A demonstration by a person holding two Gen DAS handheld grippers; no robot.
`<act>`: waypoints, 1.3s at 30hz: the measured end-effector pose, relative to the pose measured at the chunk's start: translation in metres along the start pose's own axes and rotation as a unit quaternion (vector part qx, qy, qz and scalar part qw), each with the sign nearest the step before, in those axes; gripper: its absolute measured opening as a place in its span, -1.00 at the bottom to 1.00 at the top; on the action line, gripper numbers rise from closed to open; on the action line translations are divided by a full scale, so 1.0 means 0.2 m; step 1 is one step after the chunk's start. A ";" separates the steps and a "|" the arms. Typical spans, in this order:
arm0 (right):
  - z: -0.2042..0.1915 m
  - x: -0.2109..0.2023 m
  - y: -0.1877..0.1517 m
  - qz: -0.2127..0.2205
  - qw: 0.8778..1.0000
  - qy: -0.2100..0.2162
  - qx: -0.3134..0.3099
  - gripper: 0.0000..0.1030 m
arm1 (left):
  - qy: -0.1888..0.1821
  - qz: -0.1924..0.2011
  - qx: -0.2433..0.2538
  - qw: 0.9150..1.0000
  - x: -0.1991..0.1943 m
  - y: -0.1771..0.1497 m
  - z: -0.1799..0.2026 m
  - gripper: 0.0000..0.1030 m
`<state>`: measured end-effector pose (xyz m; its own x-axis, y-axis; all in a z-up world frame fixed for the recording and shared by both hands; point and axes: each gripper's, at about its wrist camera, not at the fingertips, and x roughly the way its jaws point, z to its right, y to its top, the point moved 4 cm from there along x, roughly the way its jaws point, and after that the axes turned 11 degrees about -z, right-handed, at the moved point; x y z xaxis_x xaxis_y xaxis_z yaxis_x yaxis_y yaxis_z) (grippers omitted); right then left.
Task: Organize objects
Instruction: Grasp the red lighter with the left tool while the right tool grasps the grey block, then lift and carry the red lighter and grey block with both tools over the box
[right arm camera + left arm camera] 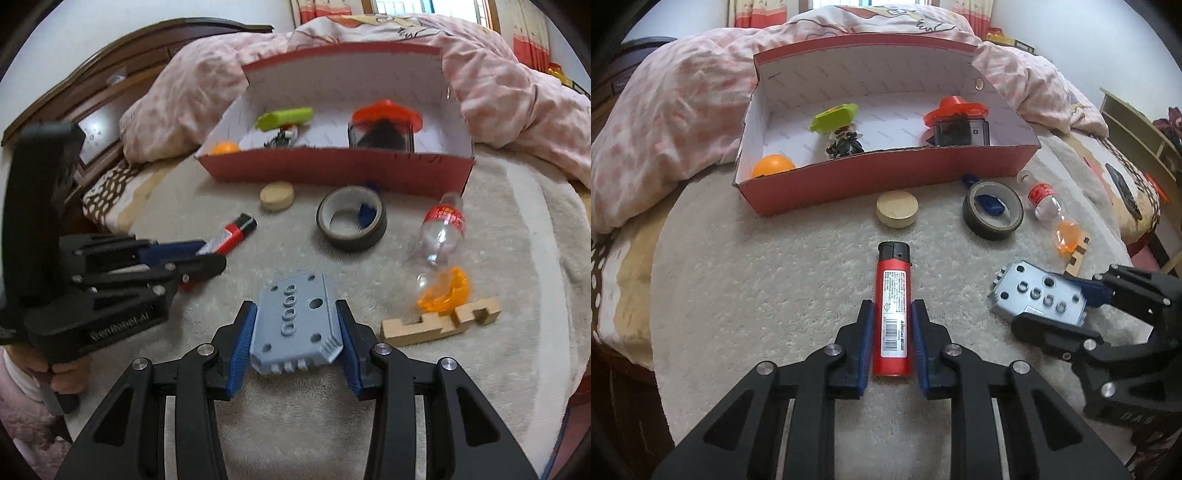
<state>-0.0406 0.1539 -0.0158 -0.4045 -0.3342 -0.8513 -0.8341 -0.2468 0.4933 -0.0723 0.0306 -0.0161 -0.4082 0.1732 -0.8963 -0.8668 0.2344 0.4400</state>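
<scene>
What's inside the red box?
Inside the red box: an orange ball, a toy figure under a green piece, and an orange-lidded dark container. The front wall hides the floor nearest it.

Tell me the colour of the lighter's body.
Red lighter, black cap; clearest in the left wrist view.

Work surface: bed covered by a cream plush blanket [757, 280]. Pink-and-white checked quilt [676, 110] bunched along the far side. Dark wooden headboard [122, 48] at far left. Window [424, 6] at far centre, daylight entering, flanked by red-and-cream curtains [753, 13]. Pale wooden shelf unit [1137, 122] at right. Walls white.
</scene>
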 end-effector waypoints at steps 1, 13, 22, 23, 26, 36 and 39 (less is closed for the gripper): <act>0.00 0.00 0.00 0.001 1.000 -0.002 -0.001 -0.16 | -0.001 0.000 0.000 1.000 0.00 0.00 0.00 -0.62; -0.03 0.03 -0.02 0.010 0.999 -0.028 -0.020 0.07 | -0.009 0.006 -0.007 1.000 0.03 0.03 -0.01 -0.53; -0.04 0.03 -0.02 0.017 1.000 -0.018 -0.005 0.08 | -0.006 0.013 -0.005 1.000 0.03 0.03 0.00 -0.52; -0.04 0.03 -0.03 0.017 1.000 -0.025 -0.008 0.08 | -0.006 0.014 -0.006 1.000 0.03 0.03 0.00 -0.52; -0.07 0.04 -0.03 0.018 0.999 -0.043 -0.017 0.06 | -0.009 0.015 -0.009 1.000 0.03 0.02 -0.01 -0.52; -0.02 0.02 -0.03 0.025 0.999 -0.039 0.003 -0.12 | -0.024 0.019 -0.027 0.999 -0.01 0.01 -0.04 -0.64; 0.00 0.01 -0.03 0.029 0.999 -0.026 0.012 -0.12 | -0.023 0.027 -0.029 0.999 -0.04 0.01 -0.04 -0.64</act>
<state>-0.0358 0.1538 -0.0209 -0.4710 -0.2992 -0.8298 -0.8171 -0.2065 0.5382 -0.0739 0.0220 -0.0083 -0.4432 0.2275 -0.8671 -0.8592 0.1679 0.4832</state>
